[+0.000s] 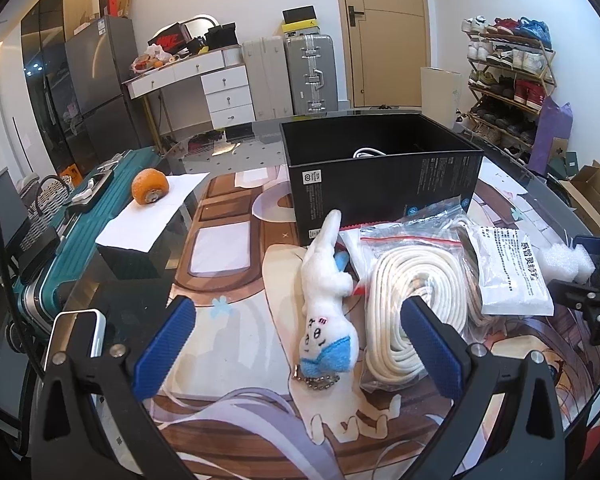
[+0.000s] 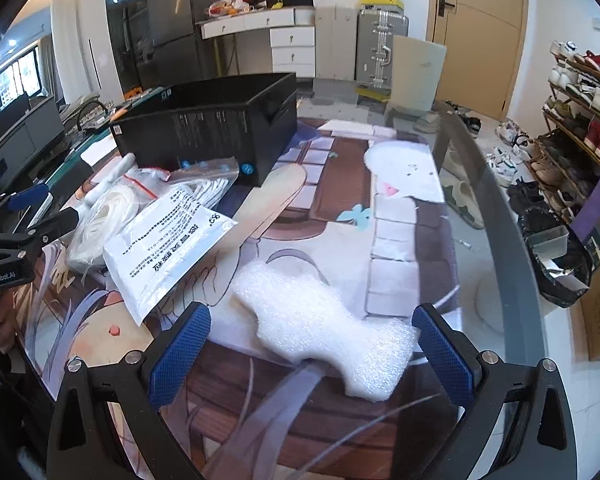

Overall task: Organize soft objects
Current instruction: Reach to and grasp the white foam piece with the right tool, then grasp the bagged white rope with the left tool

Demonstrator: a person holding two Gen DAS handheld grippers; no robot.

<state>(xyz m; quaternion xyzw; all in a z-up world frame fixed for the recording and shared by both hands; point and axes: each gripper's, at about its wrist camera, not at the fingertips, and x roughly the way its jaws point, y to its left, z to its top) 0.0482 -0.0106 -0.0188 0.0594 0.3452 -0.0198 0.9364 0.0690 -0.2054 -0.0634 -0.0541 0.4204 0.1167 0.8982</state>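
A white plush toy (image 1: 327, 304) with a blue bow and a bead chain lies on the printed mat, between the wide-open fingers of my left gripper (image 1: 300, 344). A bagged coil of white rope (image 1: 412, 300) lies to its right, with a white printed pouch (image 1: 512, 276) beyond. An open black box (image 1: 380, 168) stands behind them; it also shows in the right wrist view (image 2: 204, 128). A white foam piece (image 2: 324, 320) lies between the open fingers of my right gripper (image 2: 312, 352). The rope (image 2: 104, 220) and the pouch (image 2: 168, 240) lie to its left.
An orange fruit (image 1: 150, 186) sits on white paper on a dark block at the left. A teal suitcase (image 1: 72, 224) stands beyond the table's left edge. The glass table's curved edge (image 2: 496, 208) runs on the right, with shoes and a bin bag on the floor.
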